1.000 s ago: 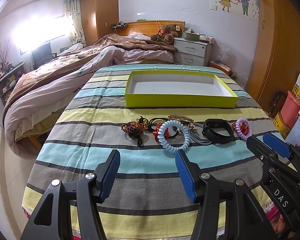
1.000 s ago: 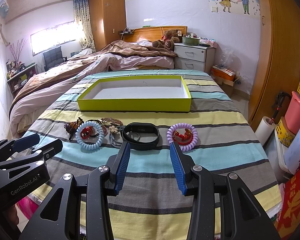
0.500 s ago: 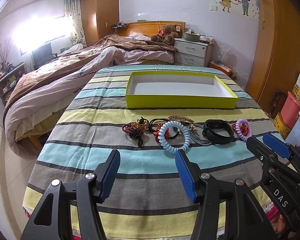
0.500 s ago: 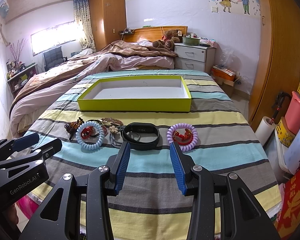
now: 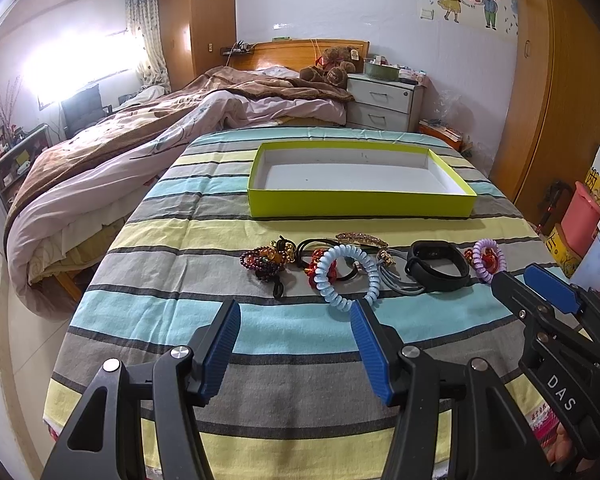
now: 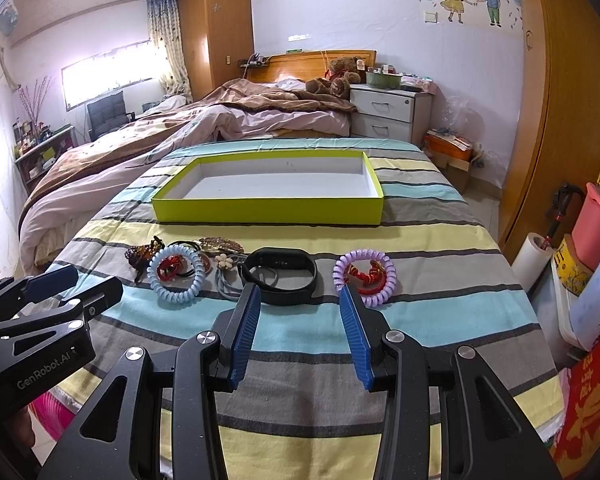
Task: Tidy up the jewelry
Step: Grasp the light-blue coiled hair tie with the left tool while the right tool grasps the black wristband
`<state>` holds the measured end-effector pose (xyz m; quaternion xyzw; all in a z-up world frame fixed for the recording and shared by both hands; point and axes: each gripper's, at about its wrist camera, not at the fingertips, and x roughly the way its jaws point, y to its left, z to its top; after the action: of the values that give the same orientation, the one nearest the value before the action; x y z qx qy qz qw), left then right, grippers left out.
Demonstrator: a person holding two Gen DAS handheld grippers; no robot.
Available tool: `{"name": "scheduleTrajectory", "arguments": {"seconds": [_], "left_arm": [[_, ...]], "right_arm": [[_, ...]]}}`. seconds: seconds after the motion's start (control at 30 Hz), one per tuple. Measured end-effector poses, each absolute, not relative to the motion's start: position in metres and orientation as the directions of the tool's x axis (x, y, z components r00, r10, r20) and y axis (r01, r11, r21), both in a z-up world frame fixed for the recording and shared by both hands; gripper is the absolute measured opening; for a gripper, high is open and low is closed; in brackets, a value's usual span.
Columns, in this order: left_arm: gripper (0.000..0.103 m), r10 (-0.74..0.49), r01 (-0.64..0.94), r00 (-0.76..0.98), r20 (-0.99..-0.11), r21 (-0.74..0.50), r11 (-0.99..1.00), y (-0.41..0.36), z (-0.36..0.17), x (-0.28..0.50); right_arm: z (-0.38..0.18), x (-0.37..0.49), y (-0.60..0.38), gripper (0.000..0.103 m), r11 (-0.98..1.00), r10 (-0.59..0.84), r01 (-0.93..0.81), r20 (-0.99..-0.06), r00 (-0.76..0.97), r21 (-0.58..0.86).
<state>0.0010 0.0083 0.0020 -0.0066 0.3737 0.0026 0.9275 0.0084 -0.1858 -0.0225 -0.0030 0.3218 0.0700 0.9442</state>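
Nothing has changed over the last second: both the left gripper [image 5: 296,344] and right gripper [image 6: 300,334] hover with jaws apart, empty. The jewelry, including the blue coil bracelet [image 5: 347,276], black band [image 6: 280,274] and purple coil [image 6: 364,278], lies in 1 row near the striped bedspread's [image 5: 160,308] front edge; the green box [image 5: 360,202] behind holds nothing, so sorting has not started.

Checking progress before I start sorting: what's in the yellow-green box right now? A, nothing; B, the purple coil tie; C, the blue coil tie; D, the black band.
A: the yellow-green box shows only its bare white floor, while the black band and both coil ties lie on the striped cloth in front of it.
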Motion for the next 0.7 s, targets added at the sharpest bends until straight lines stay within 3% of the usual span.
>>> {"name": "scheduleTrajectory", "arguments": {"seconds": [0.3, 0.7], "left_arm": [[0.057, -0.142, 0.084, 0.696, -0.704, -0.116, 0.99, 0.015, 0.0, 0.02], [0.057, -0.177, 0.114, 0.627, -0.759, -0.136, 0.984, 0.013, -0.016, 0.059]], "right_arm": [[-0.023, 0.038, -0.199, 0.043, 0.984, 0.171, -0.168, -0.628, 0.759, 0.064], [-0.043, 0.091, -0.194, 0.042, 0.943, 0.282, -0.321, -0.718, 0.636, 0.085]]}}
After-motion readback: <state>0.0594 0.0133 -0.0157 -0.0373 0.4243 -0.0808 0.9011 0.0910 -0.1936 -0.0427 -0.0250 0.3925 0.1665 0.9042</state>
